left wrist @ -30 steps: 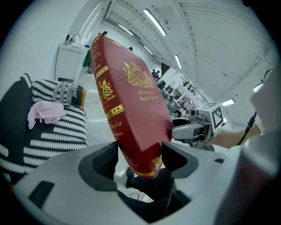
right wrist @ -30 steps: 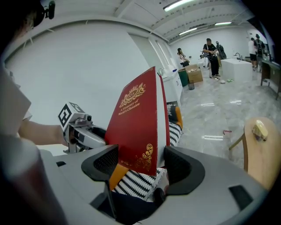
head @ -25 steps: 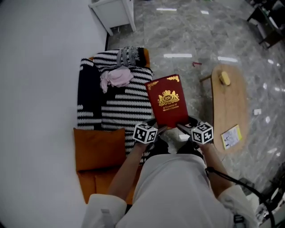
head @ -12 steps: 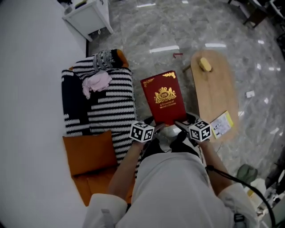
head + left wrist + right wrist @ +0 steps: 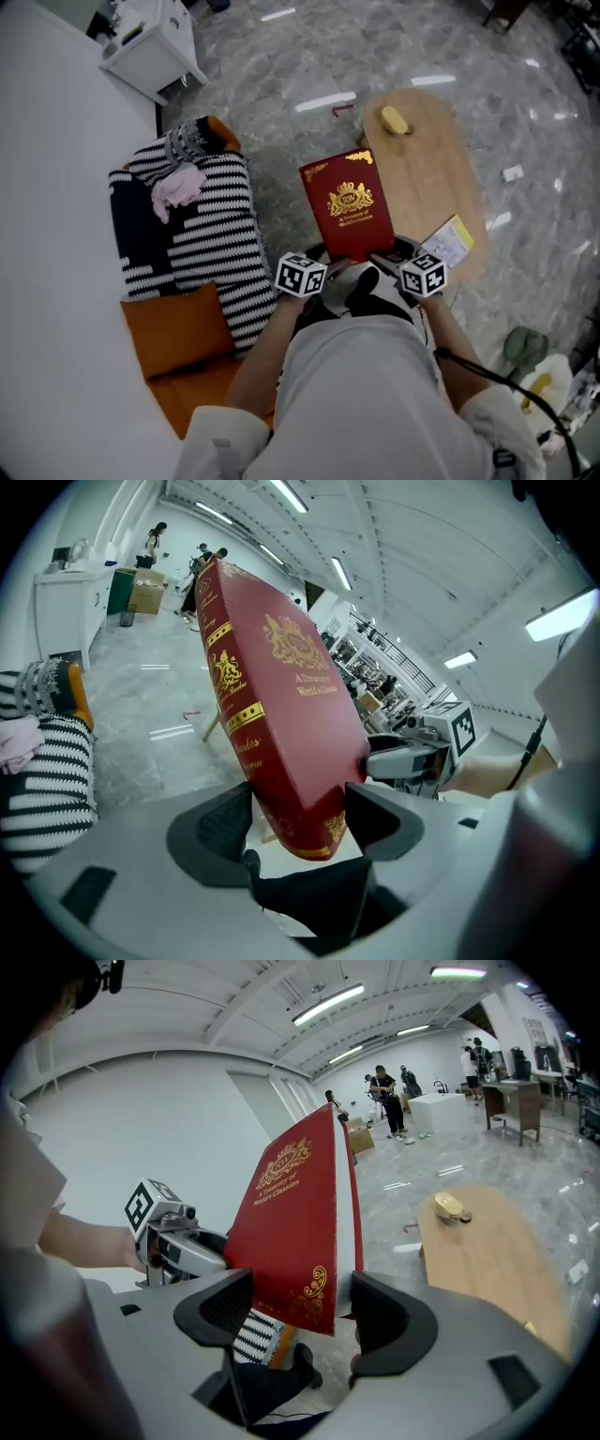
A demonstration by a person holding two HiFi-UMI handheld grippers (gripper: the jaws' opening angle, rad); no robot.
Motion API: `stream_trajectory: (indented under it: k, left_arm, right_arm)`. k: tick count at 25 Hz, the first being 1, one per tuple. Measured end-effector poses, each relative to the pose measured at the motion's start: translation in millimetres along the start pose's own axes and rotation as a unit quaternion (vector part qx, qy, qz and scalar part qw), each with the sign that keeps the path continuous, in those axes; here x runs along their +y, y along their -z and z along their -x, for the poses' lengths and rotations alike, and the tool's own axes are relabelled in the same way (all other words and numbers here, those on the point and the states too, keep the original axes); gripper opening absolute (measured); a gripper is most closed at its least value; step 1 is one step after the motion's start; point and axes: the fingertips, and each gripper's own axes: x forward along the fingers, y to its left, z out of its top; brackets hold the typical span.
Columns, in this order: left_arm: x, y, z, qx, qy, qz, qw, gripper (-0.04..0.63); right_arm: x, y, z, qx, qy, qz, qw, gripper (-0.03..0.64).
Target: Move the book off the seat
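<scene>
Red hardcover book (image 5: pixel 345 208) smooth, shiny gilt stamping; oval wooden table (image 5: pixel 431 178) matt; grey marble floor (image 5: pixel 281 56) glossy; black-and-white striped knit cloth (image 5: pixel 211 234).

I stand in a big open lab hall: ceiling strip lights (image 5: pixel 323 1004), polished stone floor (image 5: pixel 281 56), desks (image 5: pixel 511 1101) behind.

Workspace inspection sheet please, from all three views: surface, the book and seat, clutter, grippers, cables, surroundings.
Surface: grey marble floor; oval wooden table on the right.
Job's things: red book held up over the floor, between seat and table; orange seat under a striped blanket.
Clutter: pink cloth on the blanket; yellow object and yellow card on the table.
Grippers: left gripper and right gripper each have their fingers shut on the book's near edge.
Cables: black cable beside the right arm.
Surroundings: white cabinet; people far off in the hall.
</scene>
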Motion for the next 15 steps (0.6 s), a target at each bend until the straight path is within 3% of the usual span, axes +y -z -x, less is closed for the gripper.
stream_trajectory:
  k: [15]
  left_arm:
    - [-86.1,0.8,-99.8,0.061,0.037,-0.054,0.996,0.307]
  right_arm:
    - [-85.1,50.2,93.7,-0.04,0.049,-0.059,0.996,0.348]
